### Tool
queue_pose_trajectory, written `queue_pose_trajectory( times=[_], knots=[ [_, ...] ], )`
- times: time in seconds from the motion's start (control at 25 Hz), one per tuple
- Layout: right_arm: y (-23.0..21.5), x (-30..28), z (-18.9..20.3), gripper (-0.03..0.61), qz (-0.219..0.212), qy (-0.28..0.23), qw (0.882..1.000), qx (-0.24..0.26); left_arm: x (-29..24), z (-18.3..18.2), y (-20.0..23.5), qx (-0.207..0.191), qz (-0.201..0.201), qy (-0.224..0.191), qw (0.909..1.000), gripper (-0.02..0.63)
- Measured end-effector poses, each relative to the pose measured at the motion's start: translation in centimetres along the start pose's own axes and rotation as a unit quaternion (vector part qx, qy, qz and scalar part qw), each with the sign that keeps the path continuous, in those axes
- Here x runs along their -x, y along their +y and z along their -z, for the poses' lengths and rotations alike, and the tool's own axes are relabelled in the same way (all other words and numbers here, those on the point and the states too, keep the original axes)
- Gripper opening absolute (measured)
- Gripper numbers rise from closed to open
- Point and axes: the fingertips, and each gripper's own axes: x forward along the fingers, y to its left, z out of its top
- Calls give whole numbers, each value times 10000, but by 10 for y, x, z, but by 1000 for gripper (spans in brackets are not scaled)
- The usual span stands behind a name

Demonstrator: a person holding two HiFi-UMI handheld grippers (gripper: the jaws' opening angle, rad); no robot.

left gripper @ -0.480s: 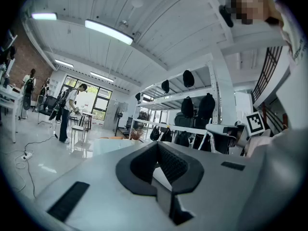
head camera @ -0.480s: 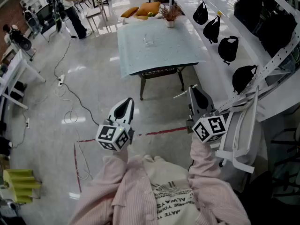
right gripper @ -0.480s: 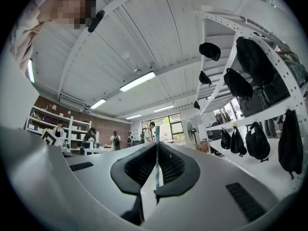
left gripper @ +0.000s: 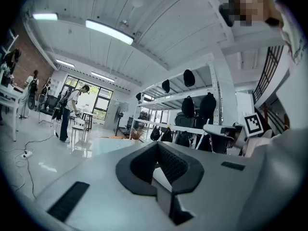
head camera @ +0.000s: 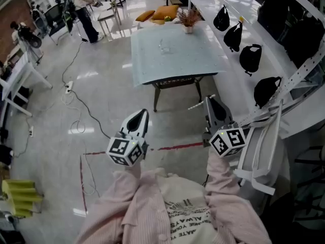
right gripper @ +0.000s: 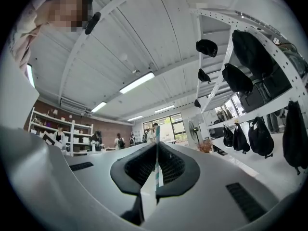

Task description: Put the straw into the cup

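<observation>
Since the earlier frame the head view has drifted a little, so the table sits slightly further right; both grippers keep much the same place in front of me, and the people at the far left have shuffled along.

Biggest in view is the glossy floor, with a red tape line crossing it just ahead of the grippers and a cable trailing off to the left; along the right runs the white shelf, carrying four black bags in a row; the pale glass-topped table stands beyond the grippers, well apart from them, with a potted plant at its far edge.

Near the middle of that top I see a small clear thing that I take for the cup; it is too small to be sure.

The left gripper points level and ahead; in the left gripper view its jaws meet at the tips and nothing sits between them.

The right gripper is pinched tight on the straw, a thin white stick jutting leftward from its tip in the head view; in the right gripper view the straw stands as a pale strip with a teal edge between the closed pads.
</observation>
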Motion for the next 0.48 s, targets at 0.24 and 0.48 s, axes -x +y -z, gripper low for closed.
queue_pose_trajectory(
  times=[0.24, 0.48],
  knots=[
    [-2, -14, 5, 9, -59, -11, 10000, -5, -9, -1, 11, 2, -50, 17, 10000, 0],
    [-20, -31, 9, 9, 70, -9, 10000, -69, -34, 1, 25, 43, -6, 59, 10000, 0]
  ],
)
